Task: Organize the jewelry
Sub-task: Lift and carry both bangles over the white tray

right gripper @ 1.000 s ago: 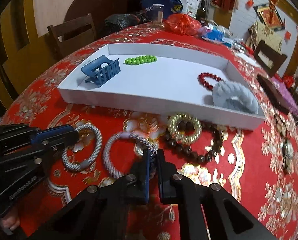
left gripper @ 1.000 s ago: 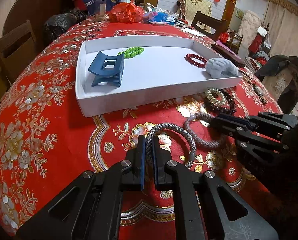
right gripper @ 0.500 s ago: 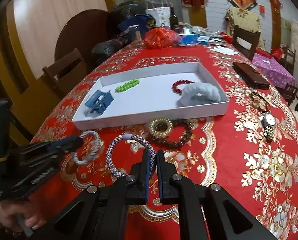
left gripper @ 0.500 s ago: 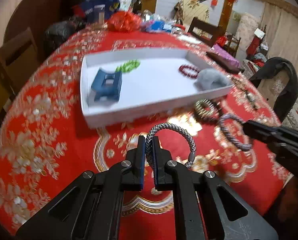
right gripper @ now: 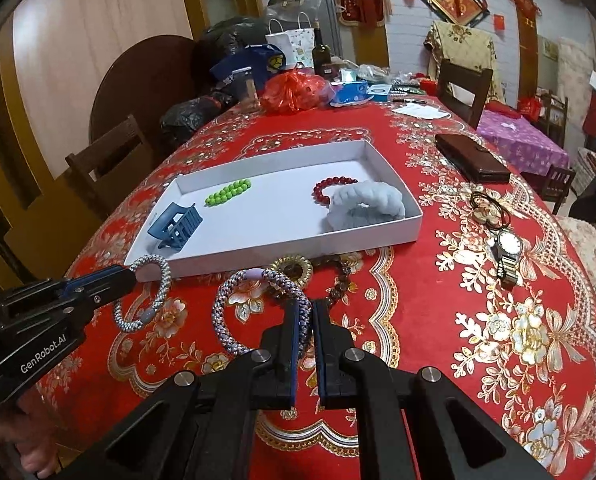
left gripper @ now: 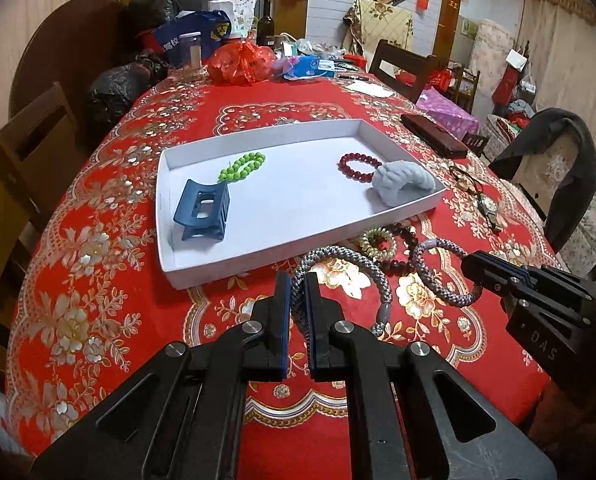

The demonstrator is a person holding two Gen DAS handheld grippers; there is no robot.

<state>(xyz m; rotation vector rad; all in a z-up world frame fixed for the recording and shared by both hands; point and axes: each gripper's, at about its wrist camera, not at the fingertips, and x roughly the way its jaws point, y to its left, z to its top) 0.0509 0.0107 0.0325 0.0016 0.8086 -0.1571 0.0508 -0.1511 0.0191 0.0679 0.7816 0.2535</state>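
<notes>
My left gripper (left gripper: 296, 304) is shut on a grey braided bracelet (left gripper: 349, 260), held just above the red tablecloth in front of the white tray (left gripper: 298, 248). To its right, my right gripper (right gripper: 305, 320) is shut on a purple-and-white braided bracelet (right gripper: 226, 312), also lifted. Inside the tray lie a blue hair claw (left gripper: 202, 210), a green bead bracelet (left gripper: 242, 166), a red bead bracelet (left gripper: 357, 166) and a pale blue scrunchie (left gripper: 401, 180). A gold coil hair tie (right gripper: 292, 268) and a dark bead bracelet (right gripper: 339, 280) rest on the cloth by the tray's near wall.
Right of the tray lie a wristwatch (right gripper: 507, 250), thin hair ties (right gripper: 489, 208) and a brown wallet (right gripper: 471, 158). Bags, a bottle and a red plastic bag (right gripper: 294, 92) crowd the table's far end. Wooden chairs stand along both sides.
Both grippers have risen, lifting their braided bracelets off the cloth. The right gripper has also rolled and drawn back from the tray.
</notes>
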